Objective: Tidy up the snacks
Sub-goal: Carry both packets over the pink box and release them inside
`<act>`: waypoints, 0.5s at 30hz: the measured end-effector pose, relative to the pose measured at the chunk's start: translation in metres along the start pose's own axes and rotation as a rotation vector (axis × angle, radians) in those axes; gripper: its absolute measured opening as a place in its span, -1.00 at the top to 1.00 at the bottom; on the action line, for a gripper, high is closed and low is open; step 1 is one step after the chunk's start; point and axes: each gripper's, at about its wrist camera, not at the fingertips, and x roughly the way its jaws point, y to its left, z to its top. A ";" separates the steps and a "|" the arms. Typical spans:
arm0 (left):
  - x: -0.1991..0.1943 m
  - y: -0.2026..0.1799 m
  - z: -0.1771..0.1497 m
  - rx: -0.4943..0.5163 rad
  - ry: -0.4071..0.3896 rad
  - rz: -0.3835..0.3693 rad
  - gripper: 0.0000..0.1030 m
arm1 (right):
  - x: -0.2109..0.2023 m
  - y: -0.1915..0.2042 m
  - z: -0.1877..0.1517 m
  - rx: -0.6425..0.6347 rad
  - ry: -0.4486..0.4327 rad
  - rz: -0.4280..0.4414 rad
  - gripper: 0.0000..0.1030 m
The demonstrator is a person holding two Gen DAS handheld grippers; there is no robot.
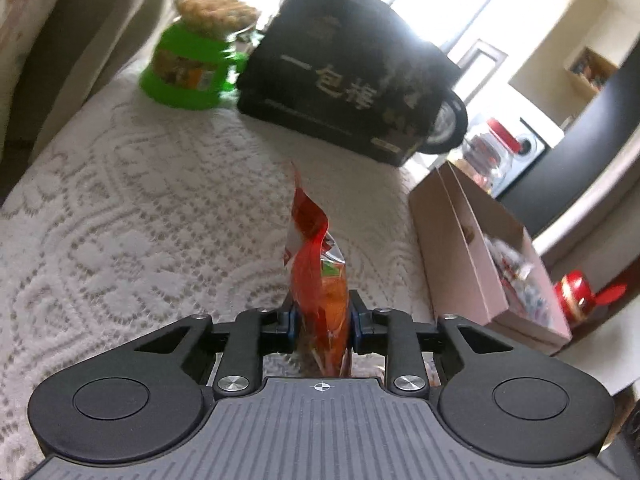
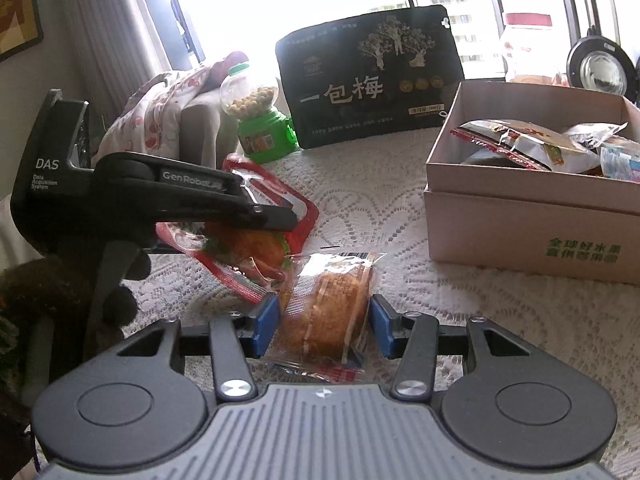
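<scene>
On the lace-covered worktop [image 2: 400,216] one cardboard box [image 2: 520,216] printed with green Chinese characters holds several snack packets, and one black bag [image 2: 368,80] reading 一包梅 stands behind it beside one green candy dispenser [image 2: 264,132]. The left hand-held gripper [image 1: 322,320], marked "GenRobot" and "DAS" in the right view, is clamped on one red packet [image 1: 316,264] above the worktop. The right hand-held gripper [image 2: 322,322] sits partly open around one clear-wrapped cake [image 2: 328,308], its pads apparently not touching.

Snack packets [image 2: 536,144] in box [image 2: 520,224]
</scene>
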 end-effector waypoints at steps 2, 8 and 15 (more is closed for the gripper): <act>-0.007 0.005 -0.002 -0.026 0.003 -0.010 0.47 | 0.000 -0.001 0.000 0.002 0.001 0.002 0.06; -0.048 -0.003 -0.024 0.007 0.012 -0.058 0.48 | -0.012 0.001 0.000 -0.028 0.025 -0.029 0.07; -0.081 -0.041 -0.063 0.077 0.052 -0.168 0.47 | -0.066 -0.002 -0.009 -0.102 0.040 -0.093 0.11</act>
